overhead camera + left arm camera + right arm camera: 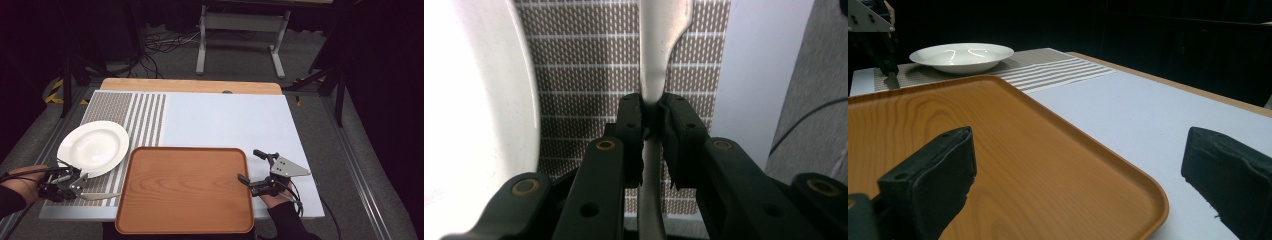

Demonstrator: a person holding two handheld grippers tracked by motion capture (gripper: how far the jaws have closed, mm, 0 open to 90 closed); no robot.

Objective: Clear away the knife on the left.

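A silver utensil (100,196) lies low over the woven placemat (145,120) near the table's front left. My left gripper (76,183) is shut on its handle; in the left gripper view the pale handle (659,40) runs up from between the closed jaws of the gripper (651,102). A white plate (93,147) sits just beyond it, its rim (474,125) to the left of the jaws. A wooden tray (185,187) lies at the front middle. My right gripper (250,166) stands open astride the tray's right rim (1148,187), holding nothing.
A light blue mat (225,120) covers the table to the right of the placemat. The table's front edge is close to both hands. A metal stand (240,22) and cables lie on the floor beyond the far edge.
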